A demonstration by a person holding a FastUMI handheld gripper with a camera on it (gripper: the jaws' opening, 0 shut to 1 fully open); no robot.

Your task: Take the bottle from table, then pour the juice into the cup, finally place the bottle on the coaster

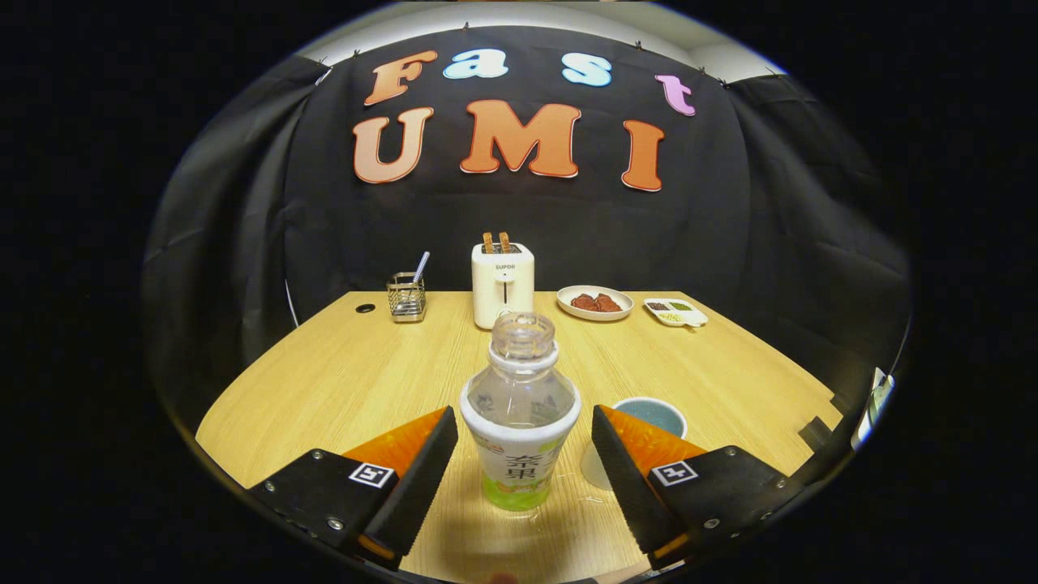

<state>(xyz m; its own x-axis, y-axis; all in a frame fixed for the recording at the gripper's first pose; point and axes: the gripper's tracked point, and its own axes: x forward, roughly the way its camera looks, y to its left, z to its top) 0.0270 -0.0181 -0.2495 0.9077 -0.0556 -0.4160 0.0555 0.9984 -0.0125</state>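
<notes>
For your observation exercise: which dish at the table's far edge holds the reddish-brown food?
The round plate beside the toaster; the divided tray further along holds small sauces.

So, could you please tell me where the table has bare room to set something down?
Bare wood lies between the utensil holder and the bottle, and beyond the cup toward the divided dish. It is crowded at the open tool, which flanks the bottle.

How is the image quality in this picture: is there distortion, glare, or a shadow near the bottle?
In the gripper view, fisheye bending curves the table edges; the bottle, standing between the open gripper fingers, is sharp and casts a soft shadow toward the camera; mild glare shows on the tabletop near the cup.
</notes>
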